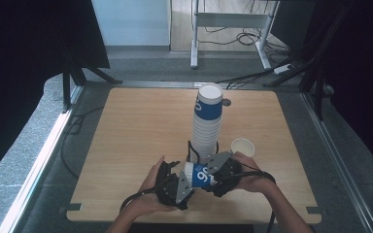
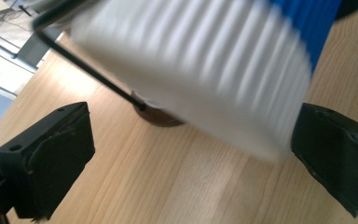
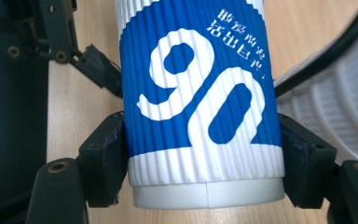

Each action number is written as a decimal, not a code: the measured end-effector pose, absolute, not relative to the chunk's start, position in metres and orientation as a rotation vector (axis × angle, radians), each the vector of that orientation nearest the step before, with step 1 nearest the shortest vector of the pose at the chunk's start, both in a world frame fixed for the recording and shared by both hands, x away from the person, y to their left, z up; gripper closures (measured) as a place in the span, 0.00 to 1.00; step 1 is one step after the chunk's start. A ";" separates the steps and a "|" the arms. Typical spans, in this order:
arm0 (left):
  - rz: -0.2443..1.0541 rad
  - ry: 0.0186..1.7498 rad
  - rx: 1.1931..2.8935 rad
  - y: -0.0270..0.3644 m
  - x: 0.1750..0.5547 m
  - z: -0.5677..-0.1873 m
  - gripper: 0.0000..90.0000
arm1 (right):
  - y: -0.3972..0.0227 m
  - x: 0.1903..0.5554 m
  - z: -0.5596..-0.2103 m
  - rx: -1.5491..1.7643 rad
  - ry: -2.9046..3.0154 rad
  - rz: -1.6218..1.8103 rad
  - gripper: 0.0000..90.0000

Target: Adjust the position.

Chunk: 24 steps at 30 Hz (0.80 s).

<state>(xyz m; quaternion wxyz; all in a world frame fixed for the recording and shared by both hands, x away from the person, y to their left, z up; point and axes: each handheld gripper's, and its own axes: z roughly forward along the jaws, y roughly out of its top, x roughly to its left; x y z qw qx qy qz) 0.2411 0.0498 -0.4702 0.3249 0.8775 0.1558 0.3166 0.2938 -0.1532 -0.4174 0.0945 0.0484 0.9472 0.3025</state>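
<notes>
Blue-white cup (image 3: 200, 116) clamped in R gripper (image 1: 222, 171), L gripper (image 1: 174, 187) wide, unladen (cup stack (image 1: 207, 127) just behind).

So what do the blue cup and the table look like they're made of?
The cup looks like paper: a ribbed, corrugated sleeve printed matte blue and white, with a smooth white base band showing a seam below it. The table shows light wood grain with a smooth, faintly glossy finish; solid wood or laminate, I cannot tell.
</notes>
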 end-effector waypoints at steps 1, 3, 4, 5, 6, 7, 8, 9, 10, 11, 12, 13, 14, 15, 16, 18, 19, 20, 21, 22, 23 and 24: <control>0.815 0.427 2.294 0.054 0.240 -0.470 0.00 | -0.157 0.293 -0.417 0.154 2.794 0.934 0.31; 0.788 0.453 2.280 0.059 0.240 -0.471 0.00 | -0.163 0.290 -0.416 0.184 2.763 1.003 0.31; 0.767 0.466 2.277 0.061 0.240 -0.472 0.00 | -0.165 0.290 -0.416 0.193 2.757 1.030 0.31; 0.747 0.484 2.268 0.063 0.240 -0.472 0.00 | -0.168 0.289 -0.417 0.206 2.746 1.071 0.31; 0.724 0.507 2.255 0.065 0.241 -0.472 0.00 | -0.171 0.288 -0.417 0.229 2.727 1.115 0.31; 0.700 0.532 2.240 0.066 0.242 -0.473 0.01 | -0.174 0.287 -0.418 0.243 2.714 1.149 0.31; 0.676 0.554 2.224 0.068 0.243 -0.473 0.02 | -0.176 0.285 -0.419 0.253 2.700 1.177 0.31; 0.650 0.575 2.210 0.070 0.243 -0.472 0.03 | -0.178 0.283 -0.420 0.271 2.684 1.201 0.31; 0.629 0.595 2.194 0.071 0.245 -0.472 0.03 | -0.180 0.282 -0.421 0.281 2.667 1.229 0.31; 0.606 0.615 2.177 0.073 0.246 -0.472 0.04 | -0.182 0.281 -0.422 0.288 2.657 1.253 0.31; 0.606 0.615 2.177 0.073 0.246 -0.472 0.05 | -0.183 0.280 -0.423 0.296 2.643 1.270 0.31; 0.584 0.658 2.156 0.075 0.247 -0.471 0.07 | -0.185 0.279 -0.424 0.316 2.626 1.301 0.31; 0.582 0.678 2.146 0.077 0.248 -0.470 0.08 | -0.186 0.279 -0.425 0.330 2.619 1.321 0.31; 0.575 0.696 2.132 0.078 0.249 -0.469 0.09 | -0.187 0.279 -0.426 0.344 2.609 1.351 0.31; 0.575 0.696 2.132 0.078 0.249 -0.469 0.10 | -0.187 0.279 -0.426 0.344 2.609 1.351 0.31; 0.554 0.735 2.096 0.081 0.250 -0.467 0.11 | -0.188 0.276 -0.429 0.369 2.575 1.408 0.30; 0.546 0.767 2.080 0.084 0.252 -0.465 0.11 | -0.188 0.275 -0.431 0.383 2.559 1.433 0.30; 0.542 0.780 2.073 0.084 0.252 -0.464 0.11 | -0.187 0.275 -0.432 0.393 2.546 1.458 0.30; 0.535 0.799 2.066 0.085 0.253 -0.463 0.11 | -0.187 0.274 -0.433 0.401 2.536 1.475 0.30; 0.537 0.811 2.061 0.085 0.254 -0.461 0.11 | -0.186 0.274 -0.435 0.411 2.522 1.494 0.30; 0.537 0.820 2.056 0.086 0.255 -0.460 0.11 | -0.185 0.274 -0.436 0.420 2.510 1.511 0.30; 0.531 0.827 2.050 0.086 0.255 -0.459 0.11 | -0.185 0.274 -0.438 0.432 2.498 1.528 0.30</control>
